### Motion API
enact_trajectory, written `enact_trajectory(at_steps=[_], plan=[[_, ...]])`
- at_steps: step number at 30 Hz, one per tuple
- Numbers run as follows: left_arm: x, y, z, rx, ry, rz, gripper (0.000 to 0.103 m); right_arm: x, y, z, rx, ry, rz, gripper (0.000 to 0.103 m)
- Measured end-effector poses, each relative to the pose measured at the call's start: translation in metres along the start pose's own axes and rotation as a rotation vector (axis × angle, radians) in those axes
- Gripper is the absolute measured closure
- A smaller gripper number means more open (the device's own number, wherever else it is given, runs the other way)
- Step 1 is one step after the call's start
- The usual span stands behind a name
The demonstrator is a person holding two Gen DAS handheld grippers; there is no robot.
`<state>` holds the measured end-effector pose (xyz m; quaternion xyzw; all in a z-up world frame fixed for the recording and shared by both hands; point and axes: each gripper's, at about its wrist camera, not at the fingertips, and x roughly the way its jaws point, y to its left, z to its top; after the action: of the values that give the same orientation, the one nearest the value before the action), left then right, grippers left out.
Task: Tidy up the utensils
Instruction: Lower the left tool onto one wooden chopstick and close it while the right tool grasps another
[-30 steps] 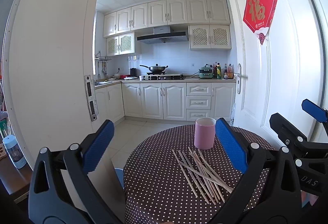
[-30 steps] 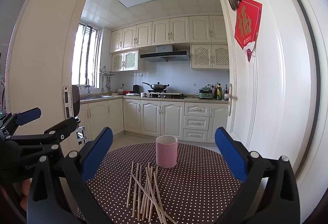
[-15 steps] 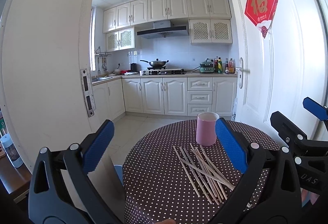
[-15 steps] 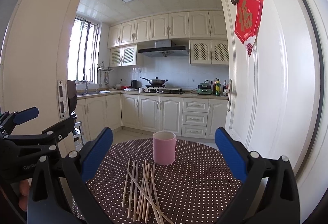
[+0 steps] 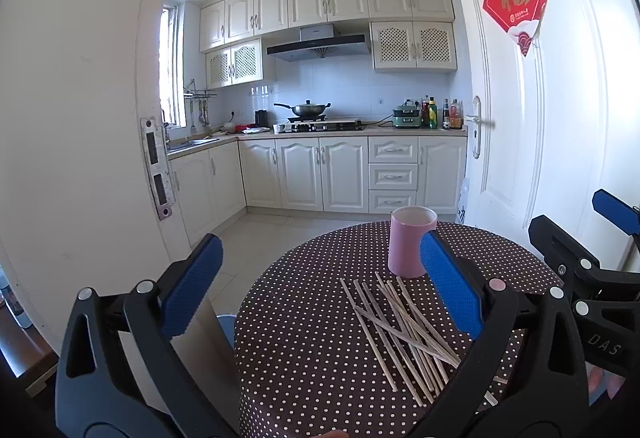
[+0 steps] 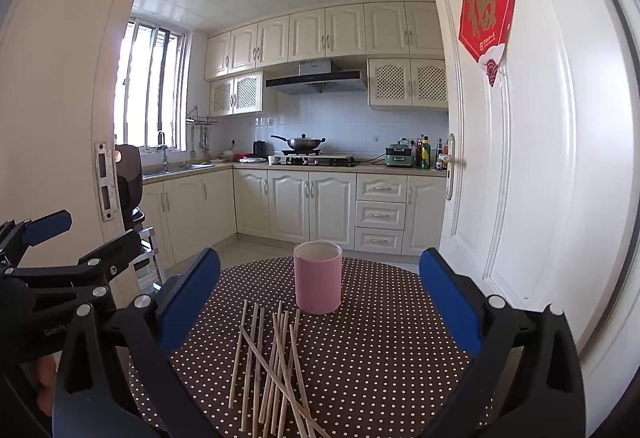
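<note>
Both hand-held grippers, left (image 5: 320, 286) and right (image 6: 320, 298), hover level, jaws spread wide, empty. Chopsticks (image 6: 272, 362) lie loose on the dotted counter (image 6: 380, 358) just before the pink cup (image 6: 318, 282).

Both wrist views toward shared table (image 5: 304, 338)

Pale wooden chopsticks (image 6: 272, 362), glossy dotted tablecloth (image 6: 380, 358)

pink cup (image 6: 317, 282), pale wooden chopsticks (image 6: 272, 362), brown white-dotted tablecloth (image 6: 384, 358), red door decoration (image 6: 486, 13)
</note>
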<state>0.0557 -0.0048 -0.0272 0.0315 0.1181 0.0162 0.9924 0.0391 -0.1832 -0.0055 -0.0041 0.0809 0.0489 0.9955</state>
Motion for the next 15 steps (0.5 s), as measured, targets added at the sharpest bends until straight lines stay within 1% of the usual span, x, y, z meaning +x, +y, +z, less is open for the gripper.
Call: enact_trajectory(at_steps=[4, 6, 7, 9, 13, 15], plan=[[0.012, -0.001, -0.003, 0.005, 0.022, -0.005, 0.006, 0.009, 0.0, -0.003, -0.008, 0.008, -0.024, 0.007], [0.021, -0.001, -0.004, 0.008, 0.05, -0.012, 0.006, 0.015, 0.0, -0.006, -0.006, 0.025, -0.048, 0.007], [0.027, -0.001, -0.006, 0.007, 0.066, -0.017, 0.006, 0.02, -0.001, -0.007, -0.001, 0.042, -0.038, 0.007], [0.041, 0.001, -0.009, 0.0, 0.12, -0.042, 0.006, 0.031, -0.003, -0.01, 0.008, 0.082, -0.005, 0.007], [0.08, 0.012, -0.019, -0.05, 0.282, -0.074, 0.006, 0.062, -0.008, -0.02, 0.026, 0.212, 0.047, 0.007], [0.099, 0.019, -0.026, -0.075, 0.361, -0.085, 0.006, 0.074, -0.013, -0.024, 0.049, 0.255, 0.07, 0.007]])
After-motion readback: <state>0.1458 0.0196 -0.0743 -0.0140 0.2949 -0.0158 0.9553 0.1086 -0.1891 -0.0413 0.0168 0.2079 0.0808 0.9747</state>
